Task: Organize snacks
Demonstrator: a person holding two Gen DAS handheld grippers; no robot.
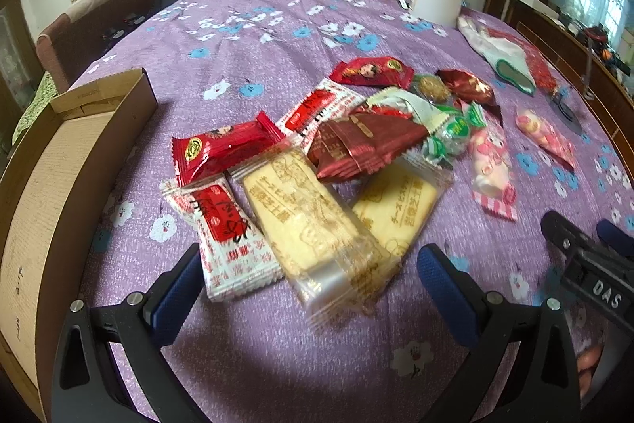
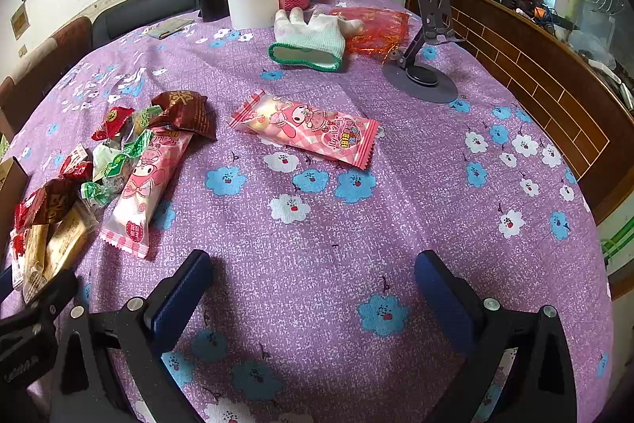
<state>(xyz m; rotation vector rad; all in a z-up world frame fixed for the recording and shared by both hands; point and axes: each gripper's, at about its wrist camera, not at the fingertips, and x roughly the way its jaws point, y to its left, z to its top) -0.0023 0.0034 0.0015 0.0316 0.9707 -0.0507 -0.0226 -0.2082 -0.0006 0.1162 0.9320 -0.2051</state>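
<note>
A: Where do your tongs stand?

B: Your left gripper point(image 1: 313, 288) is spread apart over the snack pile point(image 1: 329, 161), gripping nothing. Your right gripper point(image 2: 313, 288) gapes too, over bare purple tablecloth point(image 2: 396, 224).

A: And the snacks?

B: Right of the cardboard box point(image 1: 79, 161); one pink packet point(image 2: 303, 129) lies farther right, apart.

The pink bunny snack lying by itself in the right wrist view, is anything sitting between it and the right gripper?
Nothing visible does. Only bare purple tablecloth lies between the open right gripper and the lone pink bunny snack. The snack pile sits off to the left.
</note>
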